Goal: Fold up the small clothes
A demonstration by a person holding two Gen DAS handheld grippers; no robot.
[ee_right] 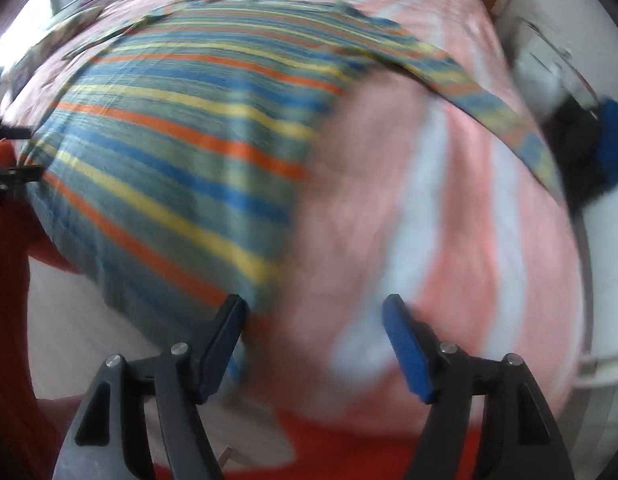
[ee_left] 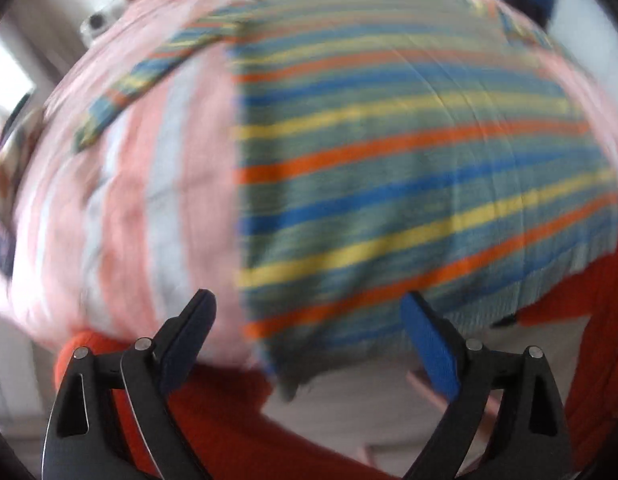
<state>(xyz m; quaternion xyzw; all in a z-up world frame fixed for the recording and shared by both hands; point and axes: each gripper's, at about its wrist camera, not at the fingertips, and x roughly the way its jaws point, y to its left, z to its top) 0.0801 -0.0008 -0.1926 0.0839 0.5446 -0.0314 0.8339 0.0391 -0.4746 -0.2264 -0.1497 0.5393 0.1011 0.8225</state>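
A striped top (ee_left: 409, 168) is spread flat on a pink sheet (ee_left: 181, 208), filling mid-frame. Both the left gripper (ee_left: 309, 316) and right gripper (ee_right: 315, 320) are held wide open, empty, at its lower edge.

The striped garment (ee_left: 409, 168) lay flat across the pink-and-white cloth (ee_left: 165, 200), which covered the surface, leaving low, unobstructed room above both. The left gripper (ee_left: 309, 332) and right gripper (ee_right: 315, 332) stood with jaws apart and nothing between them, at the near edge. Orange fabric (ee_left: 229, 420) crowded the near side below that edge; both views were blurred.
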